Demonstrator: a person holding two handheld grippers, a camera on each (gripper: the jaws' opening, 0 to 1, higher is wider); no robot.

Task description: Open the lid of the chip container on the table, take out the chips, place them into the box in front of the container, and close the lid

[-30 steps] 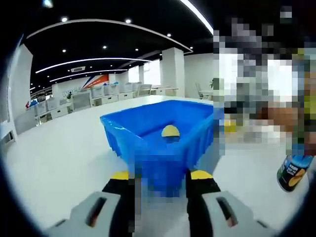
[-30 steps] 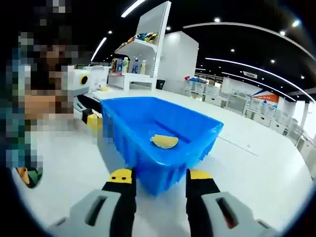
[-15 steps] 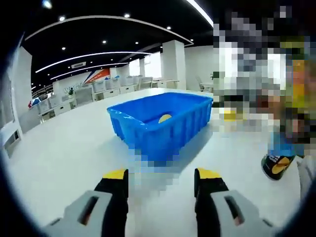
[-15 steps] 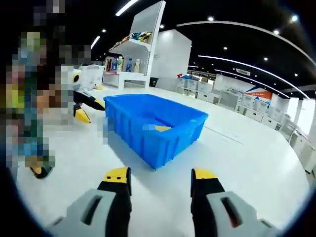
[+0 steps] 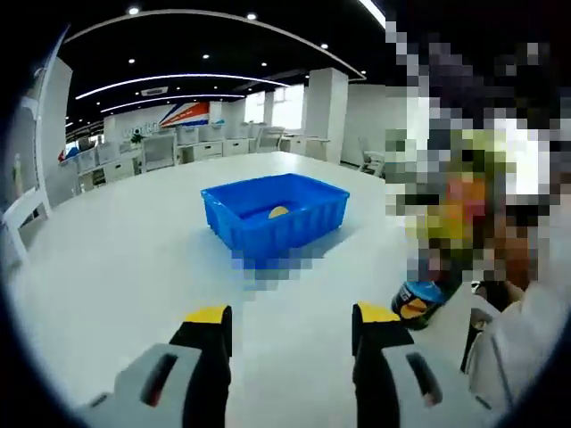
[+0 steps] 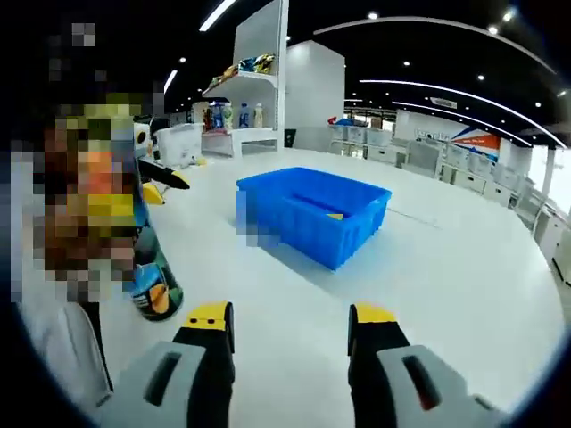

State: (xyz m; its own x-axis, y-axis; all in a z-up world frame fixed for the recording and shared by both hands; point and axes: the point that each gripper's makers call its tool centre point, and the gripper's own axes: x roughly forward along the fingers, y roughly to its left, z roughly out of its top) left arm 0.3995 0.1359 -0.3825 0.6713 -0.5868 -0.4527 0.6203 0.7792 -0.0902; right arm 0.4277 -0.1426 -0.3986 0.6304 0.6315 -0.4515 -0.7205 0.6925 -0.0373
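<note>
Left tool (image 5: 290, 319): jaws spread wide, gripping nothing, low over the white tabletop (image 5: 134, 259)
Right tool (image 6: 290, 316): same, wide open, nothing held
Blue box (image 5: 275, 214): ahead, one chip (image 5: 278, 212) inside
Chip container (image 6: 153, 287): upright, near right tool's left

Blue box (image 5: 268, 218), yellow chip (image 5: 278, 212)
</note>
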